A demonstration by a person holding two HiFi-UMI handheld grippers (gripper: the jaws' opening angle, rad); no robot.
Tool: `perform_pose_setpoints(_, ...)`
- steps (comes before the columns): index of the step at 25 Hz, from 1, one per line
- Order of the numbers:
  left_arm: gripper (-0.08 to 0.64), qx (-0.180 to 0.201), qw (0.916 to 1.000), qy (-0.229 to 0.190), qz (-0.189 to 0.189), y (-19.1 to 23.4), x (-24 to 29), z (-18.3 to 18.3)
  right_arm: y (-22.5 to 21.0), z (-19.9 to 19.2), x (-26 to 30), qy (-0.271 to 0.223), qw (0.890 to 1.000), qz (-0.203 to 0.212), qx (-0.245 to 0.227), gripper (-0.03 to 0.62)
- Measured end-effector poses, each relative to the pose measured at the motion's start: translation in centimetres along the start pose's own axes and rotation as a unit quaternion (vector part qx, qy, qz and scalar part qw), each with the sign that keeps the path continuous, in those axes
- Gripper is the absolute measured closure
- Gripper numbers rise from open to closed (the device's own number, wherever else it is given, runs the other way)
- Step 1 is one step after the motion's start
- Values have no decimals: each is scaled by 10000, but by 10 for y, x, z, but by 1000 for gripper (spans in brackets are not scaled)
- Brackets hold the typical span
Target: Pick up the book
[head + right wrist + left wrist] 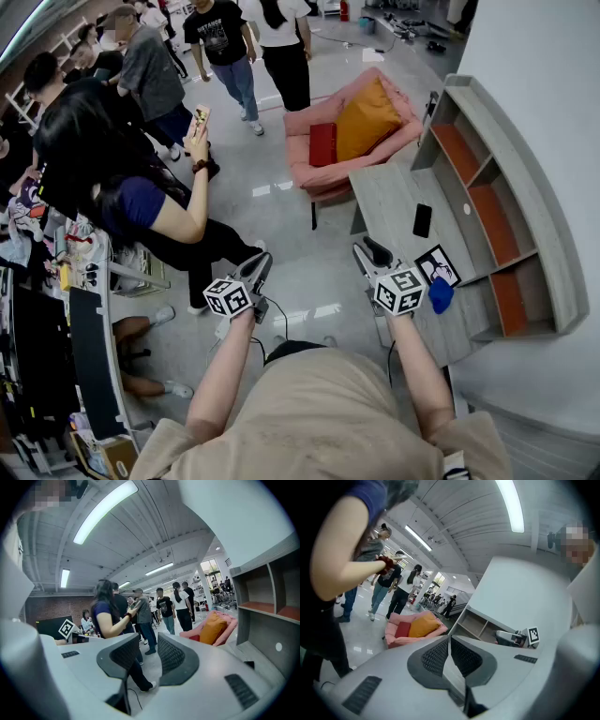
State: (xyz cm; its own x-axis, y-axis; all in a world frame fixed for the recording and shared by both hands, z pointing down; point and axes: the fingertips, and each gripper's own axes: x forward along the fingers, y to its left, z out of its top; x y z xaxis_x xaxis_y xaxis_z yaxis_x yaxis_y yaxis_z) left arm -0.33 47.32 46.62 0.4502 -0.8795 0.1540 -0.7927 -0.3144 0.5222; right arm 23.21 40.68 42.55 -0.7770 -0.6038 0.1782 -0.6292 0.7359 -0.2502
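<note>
Nothing of the pick-up is done yet; the book [437, 264], a thin, flat thing with a black-and-white illustrated cover and so most likely the book meant, lies untouched on the grey table [394, 192]. It sits in front of the open shelf unit [487, 169], between a black phone [422, 220] and a blue object [441, 295] that lies just beside its near corner; what that blue object is I cannot tell.

The right gripper [368, 253] hangs over the table's near edge, close to the book but apart from it; in its own view the jaws are drawn in to a slim gap with nothing in it — closed, as far as I can judge, and aimed out across the room, not down at the cover. The left gripper [257, 269] hovers over the bare floor, well apart from the table; its jaws meet along a thin line and hold nothing.

What is left, then, is the whole job: part the right jaws, bring them down to the book's edge, close on it and lift; a thin book lying flat will likely be awkward to get a jaw beneath — the table edge may help.
</note>
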Motion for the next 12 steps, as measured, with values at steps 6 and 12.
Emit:
perform_pose_setpoints(6, 551, -9, 10000, -41, 10, -3, 4, 3, -4, 3, 4, 0, 10000, 56, 66, 462)
perform_pose_setpoints(12, 551, 24, 10000, -62, 10, -4, 10, 6, -4, 4, 10, -51, 9988, 303, 388, 461)
